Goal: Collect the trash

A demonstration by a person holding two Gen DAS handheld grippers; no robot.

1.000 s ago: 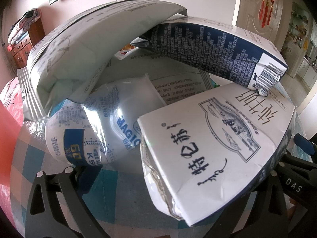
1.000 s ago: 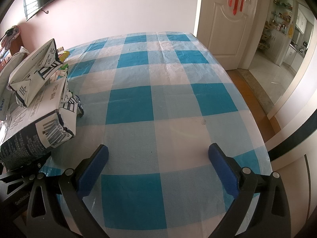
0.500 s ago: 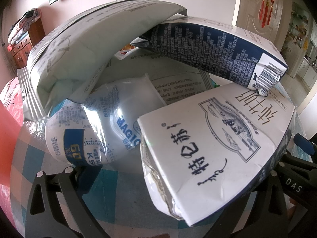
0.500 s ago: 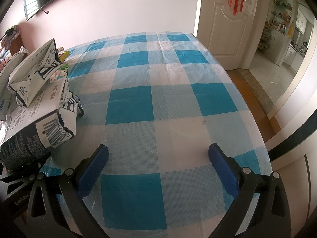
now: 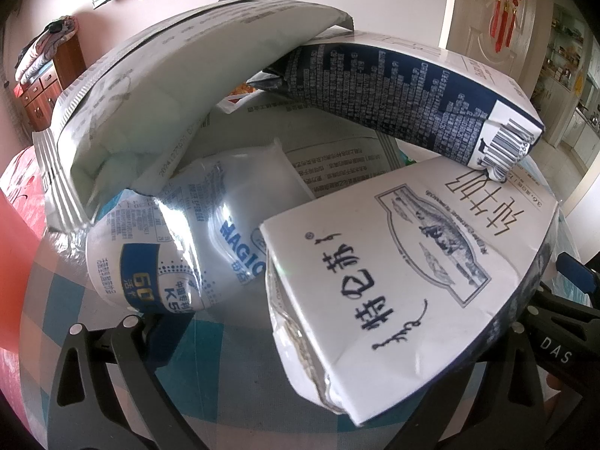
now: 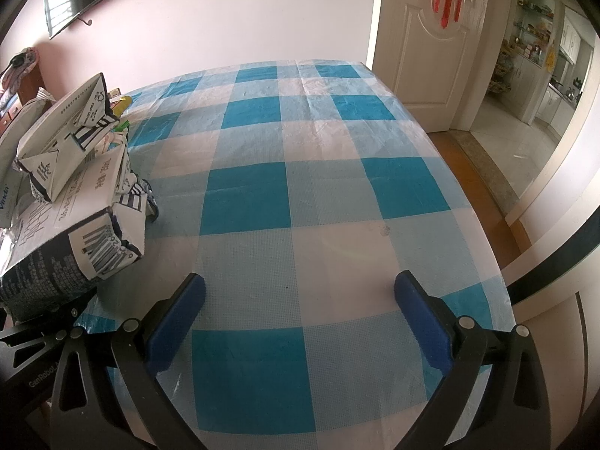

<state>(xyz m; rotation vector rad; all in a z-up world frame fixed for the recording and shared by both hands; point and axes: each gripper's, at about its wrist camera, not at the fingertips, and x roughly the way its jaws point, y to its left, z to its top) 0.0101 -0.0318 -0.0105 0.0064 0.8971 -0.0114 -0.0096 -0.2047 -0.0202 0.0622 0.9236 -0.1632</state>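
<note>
On my feeds: checked blue-and-white tabletop (image 6: 300, 195), mostly bare; trash pile at its left edge, flattened white milk carton (image 5: 408, 281) lowest and nearest, navy-sided carton (image 5: 405, 93) resting on it, crumpled plastic pouch (image 5: 195, 240) beside; right hand-held gripper (image 6: 300, 292) spread wide over bare cloth; left hand-held gripper (image 5: 300, 337) at the pile, fingertips hidden, opening I cannot tell

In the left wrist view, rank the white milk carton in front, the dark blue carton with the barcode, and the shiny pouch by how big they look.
1. White milk carton, though it sits nearest the camera.
2. Dark blue carton.
3. Shiny pouch, partly hidden behind other trash.
</note>
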